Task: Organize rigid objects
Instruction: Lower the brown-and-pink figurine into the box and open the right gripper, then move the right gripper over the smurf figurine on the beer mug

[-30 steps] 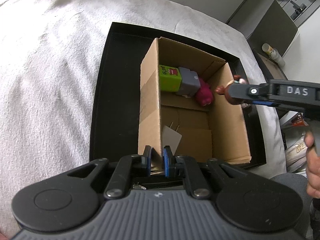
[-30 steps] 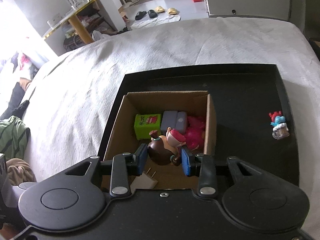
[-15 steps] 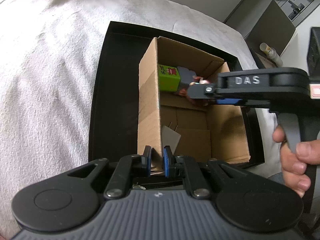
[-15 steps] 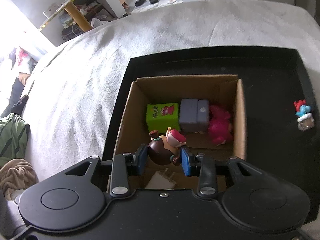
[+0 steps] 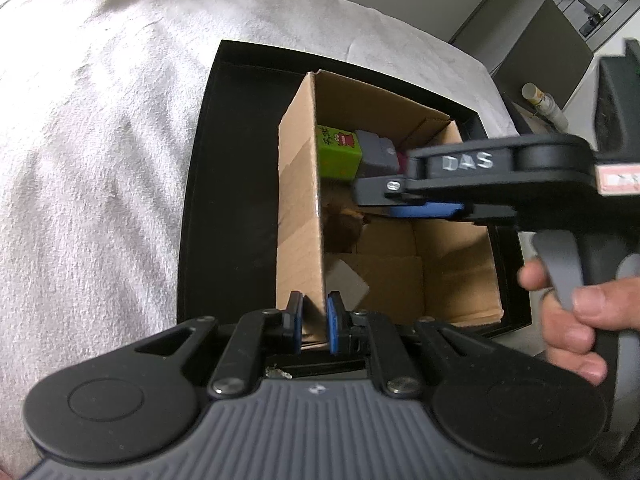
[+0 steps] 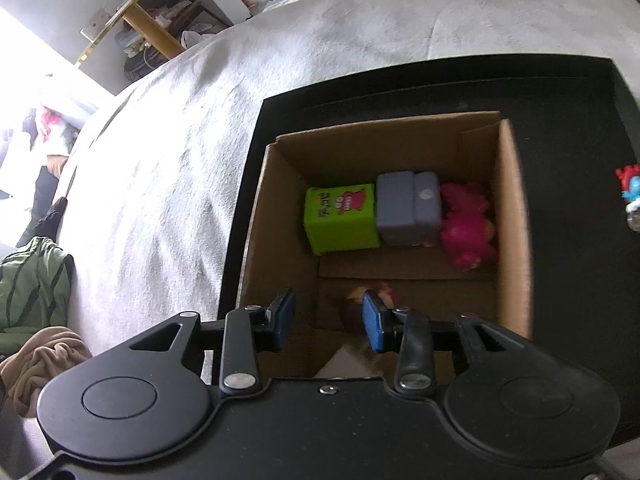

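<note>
Left wrist: right hand-held gripper [image 5: 372, 200] reads "DAS".

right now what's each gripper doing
left gripper: closed on the wall of the brown cardboard box
right gripper: cannot tell; the brown toy figurine is a blur at its fingertips

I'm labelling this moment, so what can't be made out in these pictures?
- Brown figure: blurred in both views, so grip unclear.
- Pink toy: left view, hidden behind right gripper.
- Blue-and-red figurine: right view, cut by edge.
- White piece: too little shows.
</note>
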Motion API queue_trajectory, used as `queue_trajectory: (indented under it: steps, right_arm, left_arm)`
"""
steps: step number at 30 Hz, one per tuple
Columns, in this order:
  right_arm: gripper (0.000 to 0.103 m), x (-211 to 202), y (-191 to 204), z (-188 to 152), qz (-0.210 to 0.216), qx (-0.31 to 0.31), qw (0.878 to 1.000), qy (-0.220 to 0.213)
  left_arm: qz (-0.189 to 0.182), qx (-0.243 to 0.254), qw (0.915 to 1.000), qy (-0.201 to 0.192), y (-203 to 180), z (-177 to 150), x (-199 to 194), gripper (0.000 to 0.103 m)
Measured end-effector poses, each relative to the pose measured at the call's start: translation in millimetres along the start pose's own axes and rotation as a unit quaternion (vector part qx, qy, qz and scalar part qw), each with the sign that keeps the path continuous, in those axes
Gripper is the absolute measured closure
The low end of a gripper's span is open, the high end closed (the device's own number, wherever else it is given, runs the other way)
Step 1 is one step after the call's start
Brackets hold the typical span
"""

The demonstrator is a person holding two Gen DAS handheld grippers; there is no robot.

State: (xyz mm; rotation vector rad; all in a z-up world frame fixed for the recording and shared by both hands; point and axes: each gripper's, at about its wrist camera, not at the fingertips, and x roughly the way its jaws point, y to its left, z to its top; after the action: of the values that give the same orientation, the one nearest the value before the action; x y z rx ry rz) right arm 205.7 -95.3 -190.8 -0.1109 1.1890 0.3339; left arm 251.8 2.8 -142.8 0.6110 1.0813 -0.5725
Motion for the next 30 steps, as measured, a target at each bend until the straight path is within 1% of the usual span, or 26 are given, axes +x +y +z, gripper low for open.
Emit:
queue_trajectory:
  steps: [7,11,16,20,24,30]
  right_arm:
    - [0.065,-30.2,-13.2,-5.9,-0.010,-0.004,1.000,-0.020]
    - [0.064,-47.4,-22.3,-5.6,-0.005,0.006,0.999,-0.038]
    - [0.060,-65.8,-36.0,-5.0,-0.008,0.019,0.998,-0.059]
    - [0.059,-74.1,-47.9,-4.5,-0.019,0.027,0.997,-0.067]
    - [0.051,-81.8,-61.8,-7.7,-0.030,0.040,0.996,-0.076]
    - [0.050,-88.0,-80.5,-11.6,-0.040,0.056,0.994,-0.084]
  left_arm:
    - [0.003,0.002,1.0000,-0.001,-0.9,-1.3,-0.2,0.092]
    - [0.007,0.004,1.0000,0.003,-2.1,-0.4,1.2,0.092]
    - [0.012,0.006,0.9999,0.004,-4.8,0.0,2.4,0.092]
    - [0.017,0.007,0.9998,0.004,-6.2,-0.5,2.3,0.092]
    - [0.020,0.008,0.9998,0.003,-7.9,-0.2,2.3,0.092]
    - [0.021,0.009,0.9997,0.002,-7.8,0.3,1.9,0.092]
